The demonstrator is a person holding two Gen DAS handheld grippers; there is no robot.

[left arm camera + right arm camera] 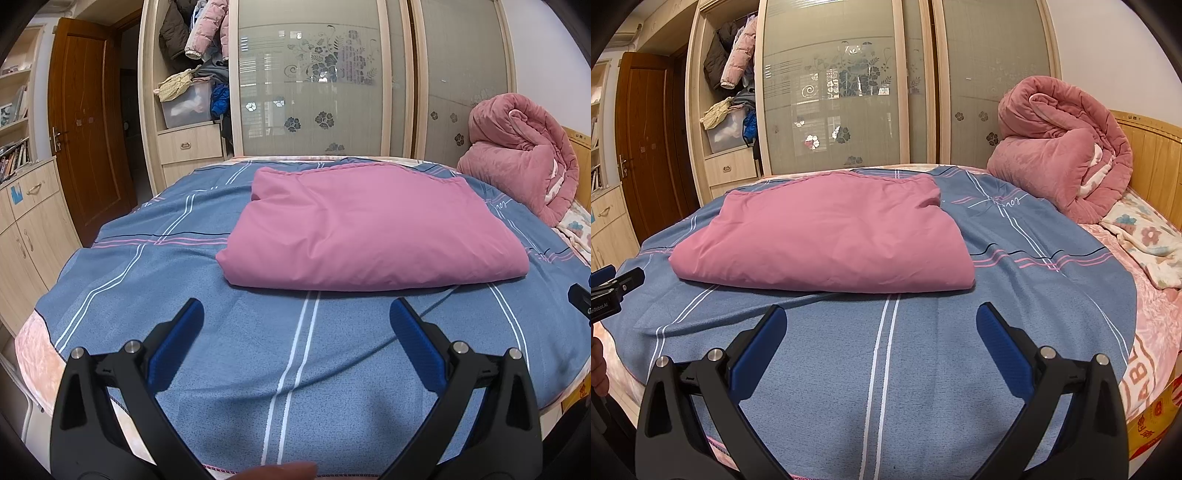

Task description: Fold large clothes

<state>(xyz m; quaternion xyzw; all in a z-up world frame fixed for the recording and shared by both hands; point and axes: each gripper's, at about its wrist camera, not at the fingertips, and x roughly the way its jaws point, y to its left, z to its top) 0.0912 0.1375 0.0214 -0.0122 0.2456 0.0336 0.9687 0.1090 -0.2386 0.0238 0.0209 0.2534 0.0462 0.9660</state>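
A: What is nearest?

B: The left gripper point(295, 317), jaws spread wide with nothing between them, hanging over the near edge of the bed point(110, 280). The right gripper point(881, 325) is the same: wide open, empty, over the near edge. Its blue pads point(1004, 350) are clear of any cloth.

A: Do the two see each other?

B: Yes. The left one shows at the left border of the right wrist view, with a bit of a hand point(597, 365) below it; a black tip of the right one shows at the right border of the left wrist view.

A: And the garment?

B: The pink garment point(369, 236) lies folded into a thick rectangle in the middle of the blue striped sheet point(229, 362), apart from both grippers, its folded edge facing them.

A: Beyond it?

B: A rolled pink quilt point(1060, 155) sits at the far right corner against the headboard point(1152, 162). Behind the far edge stands a wardrobe point(317, 85) with frosted sliding doors, and a wooden door point(85, 122) at far left.
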